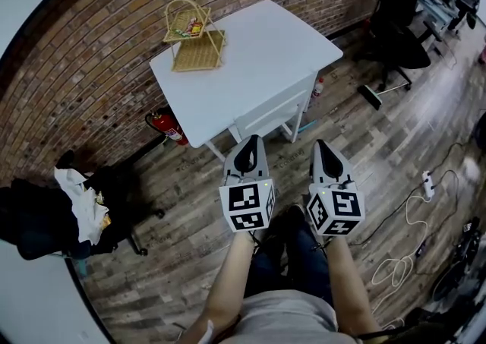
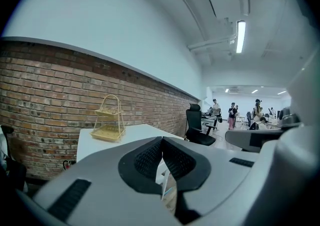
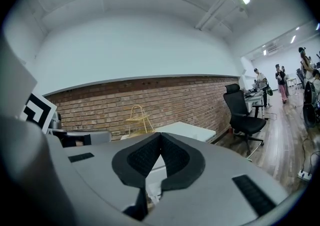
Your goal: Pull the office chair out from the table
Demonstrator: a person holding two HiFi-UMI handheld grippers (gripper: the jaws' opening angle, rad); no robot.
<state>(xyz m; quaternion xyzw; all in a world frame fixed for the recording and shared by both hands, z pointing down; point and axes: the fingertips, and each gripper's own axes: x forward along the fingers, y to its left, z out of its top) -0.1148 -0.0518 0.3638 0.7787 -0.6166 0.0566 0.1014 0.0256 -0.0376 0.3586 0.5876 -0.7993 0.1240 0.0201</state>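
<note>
A black office chair (image 1: 395, 27) stands on the wood floor at the far right, apart from the white table (image 1: 266, 54); it also shows as the chair (image 2: 197, 126) in the left gripper view and the chair (image 3: 243, 114) in the right gripper view. My left gripper (image 1: 247, 143) and right gripper (image 1: 325, 145) hang side by side in front of the table's near edge. Both point toward the table and neither touches anything. Both are shut with nothing between the jaws, as seen at the left gripper (image 2: 162, 142) and the right gripper (image 3: 160, 137).
A two-tier wicker basket (image 1: 191, 35) sits on the table's far left corner. A red fire extinguisher (image 1: 171, 130) leans by the brick wall. A dark chair piled with clothes (image 1: 72, 213) stands at the left. A power strip (image 1: 427, 183) and cables lie on the floor at the right. People stand far off.
</note>
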